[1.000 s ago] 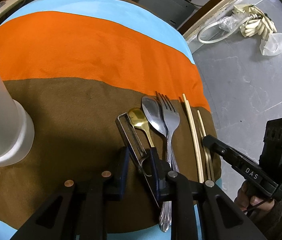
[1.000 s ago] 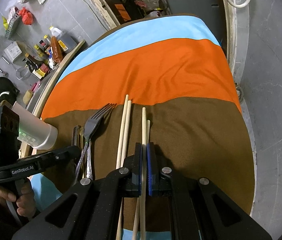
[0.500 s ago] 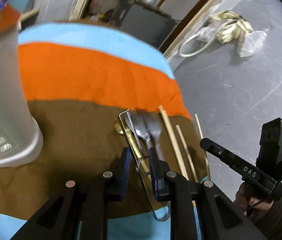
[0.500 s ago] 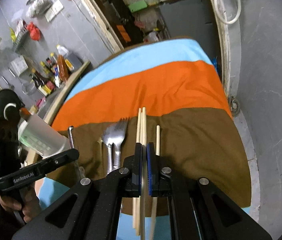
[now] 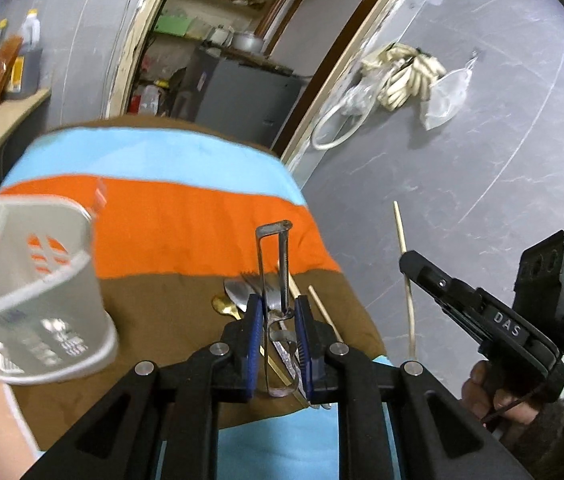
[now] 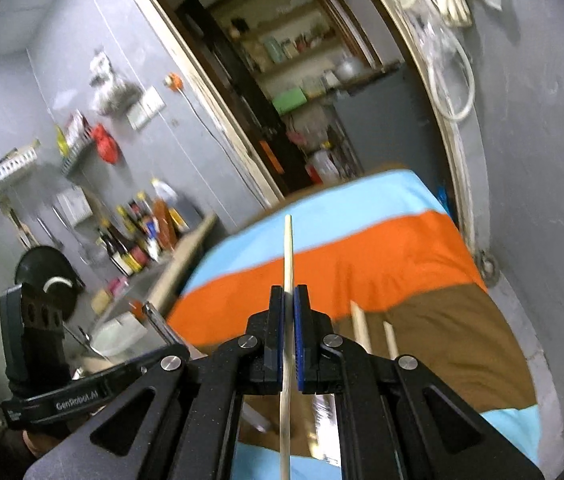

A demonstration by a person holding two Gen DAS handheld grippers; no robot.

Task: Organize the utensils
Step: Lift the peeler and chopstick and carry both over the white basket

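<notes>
1. One white slotted holder point(image 5: 34, 292), the largest piece and probably the destination, stood at nine o'clock in the left wrist view on the striped cloth point(image 5: 186, 216) of the tabletop. It looked light and easy to tip, so utensils would best be lowered in from above, not pushed against its wall.
2. The metal peeler point(image 5: 272, 264) was raised above the cloth at the middle of the same view. The left gripper point(image 5: 276, 312) had its fingers nearly closed, pinching the lower frame, with the head pointing to twelve o'clock. I judged it stiff, light and slippery, so it could swivel in a narrow pinch. A hold low on the frame suits it.
3. The fork point(image 5: 256, 280) and two spoons point(image 5: 234, 294) lay on the brown band under the peeler.
4. The chopstick point(image 6: 287, 264) was clamped mid-length in the fully closed fingers of the right gripper point(image 6: 289, 300), off the tabletop and pointing to twelve o'clock. It seemed thin, rigid, very light and prone to pivoting.
5. Only the right wrist view showed two loose chopsticks point(image 6: 359, 326) at three o'clock of those fingers. Only the left view showed the holder's open top and the cutlery.
</notes>
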